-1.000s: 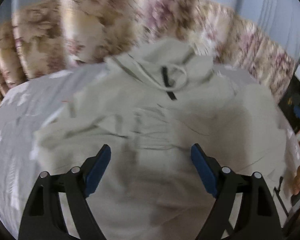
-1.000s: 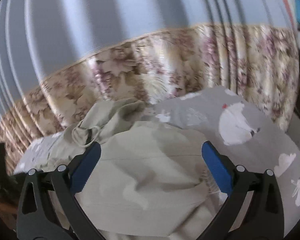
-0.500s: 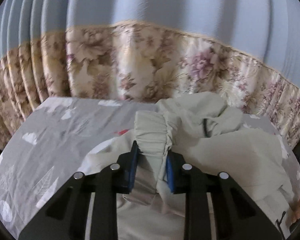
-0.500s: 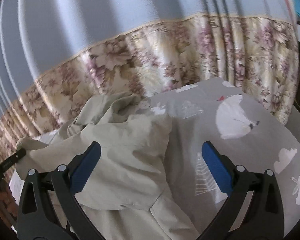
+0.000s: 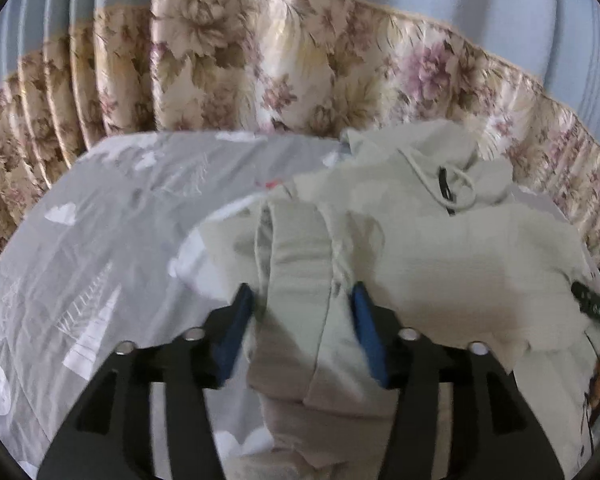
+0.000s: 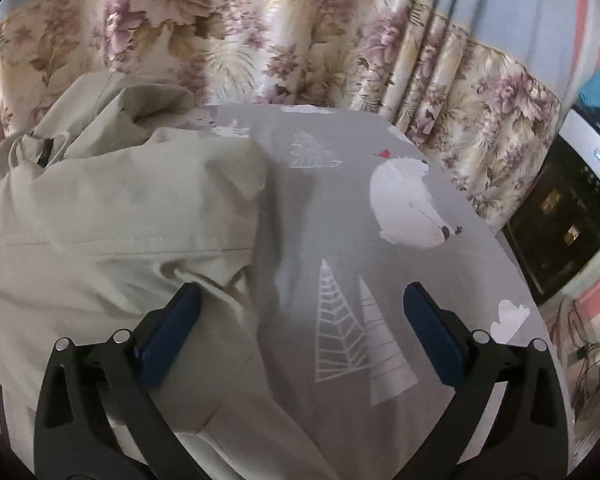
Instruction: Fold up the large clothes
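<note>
A pale beige hooded sweatshirt (image 5: 440, 248) lies crumpled on a grey printed bed sheet (image 5: 100, 248). Its hood and drawstring (image 5: 444, 184) point toward the curtain. My left gripper (image 5: 302, 320) has its jaws partly apart, with a bunched sleeve cuff (image 5: 300, 264) lying between the blue pads. The sweatshirt fills the left of the right wrist view (image 6: 112, 208). My right gripper (image 6: 302, 340) is wide open and empty, its left pad (image 6: 172, 332) over the sweatshirt's edge and its right pad over the bare sheet (image 6: 340, 240).
A floral curtain (image 5: 260, 72) hangs behind the bed. A dark cabinet with a white frame (image 6: 572, 216) stands to the right of the bed, with cables on the floor (image 6: 580, 344). The other gripper's tip (image 5: 592, 308) shows at the right edge.
My left gripper closed on the sleeve cuff, lifted it, and has now widened its jaws around it. My right gripper swung right over the sheet, staying open.
</note>
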`<state>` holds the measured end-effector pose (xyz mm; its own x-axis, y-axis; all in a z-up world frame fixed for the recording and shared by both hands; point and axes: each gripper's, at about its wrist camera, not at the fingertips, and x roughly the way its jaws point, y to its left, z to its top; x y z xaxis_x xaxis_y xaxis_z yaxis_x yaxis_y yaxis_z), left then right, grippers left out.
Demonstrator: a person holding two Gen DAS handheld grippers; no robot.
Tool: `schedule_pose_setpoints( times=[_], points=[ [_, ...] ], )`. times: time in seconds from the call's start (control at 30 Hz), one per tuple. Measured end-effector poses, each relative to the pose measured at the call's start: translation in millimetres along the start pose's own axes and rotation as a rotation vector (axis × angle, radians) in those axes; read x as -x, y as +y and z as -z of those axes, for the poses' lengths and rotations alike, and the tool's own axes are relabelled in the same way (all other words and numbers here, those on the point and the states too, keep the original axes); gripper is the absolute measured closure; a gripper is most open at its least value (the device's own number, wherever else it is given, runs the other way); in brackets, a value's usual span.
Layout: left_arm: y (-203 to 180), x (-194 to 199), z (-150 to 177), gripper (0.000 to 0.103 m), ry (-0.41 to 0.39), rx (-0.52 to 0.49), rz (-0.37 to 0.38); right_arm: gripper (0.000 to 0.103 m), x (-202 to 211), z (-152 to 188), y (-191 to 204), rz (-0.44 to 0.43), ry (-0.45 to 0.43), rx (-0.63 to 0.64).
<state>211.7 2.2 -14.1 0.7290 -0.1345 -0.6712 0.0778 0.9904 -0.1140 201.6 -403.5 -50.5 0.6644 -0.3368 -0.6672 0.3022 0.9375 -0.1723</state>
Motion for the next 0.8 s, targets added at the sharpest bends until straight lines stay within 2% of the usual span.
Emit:
schedule_pose_setpoints(
  times=[0.03, 0.1, 0.17, 0.23, 0.27, 0.33, 0.43, 0.5, 0.57, 0.63, 0.67, 0.7, 0.8],
  points=[
    [-1, 2, -1, 0.038, 0.0, -0.006, 0.009, 0.003, 3, -1, -3, -0.001, -0.002, -0.006],
    [2, 17, -8, 0.034, -0.029, -0.003, -0.015, 0.003, 26, -9, -12, -0.069, -0.062, -0.046],
    [4, 43, -21, 0.026, -0.093, 0.011, -0.032, 0.003, 53, -19, -14, -0.192, -0.127, -0.086],
    [-4, 70, -35, 0.017, -0.166, 0.007, -0.043, 0.003, 74, -30, -6, -0.315, -0.153, -0.079],
    [-10, 75, -40, 0.015, -0.176, -0.004, -0.025, 0.003, 82, -36, 5, -0.389, -0.149, -0.052],
    [-29, 70, -52, 0.014, -0.152, -0.032, 0.03, 0.003, 85, -43, 34, -0.467, -0.136, -0.003],
    [-59, 33, -58, 0.014, -0.088, -0.076, 0.02, 0.003, 64, -47, 71, -0.502, -0.09, 0.027],
    [-70, 0, -54, 0.014, -0.052, -0.094, -0.012, 0.003, 33, -42, 92, -0.529, -0.013, 0.02],
    [-64, -29, -49, 0.014, 0.005, -0.076, -0.06, 0.003, 12, -35, 102, -0.47, 0.029, 0.036],
    [-45, -49, -44, 0.014, 0.029, -0.037, -0.105, 0.003, -1, -35, 102, -0.395, 0.033, 0.065],
    [-30, -57, -41, 0.014, 0.046, -0.013, -0.149, 0.003, -10, -36, 94, -0.35, 0.05, 0.063],
    [-21, -60, -38, 0.014, 0.051, 0.006, -0.163, 0.003, -19, -35, 84, -0.332, 0.075, 0.041],
    [6, -68, -30, 0.012, 0.096, 0.074, -0.11, 0.003, -38, -35, 56, -0.329, 0.124, -0.022]
  ],
)
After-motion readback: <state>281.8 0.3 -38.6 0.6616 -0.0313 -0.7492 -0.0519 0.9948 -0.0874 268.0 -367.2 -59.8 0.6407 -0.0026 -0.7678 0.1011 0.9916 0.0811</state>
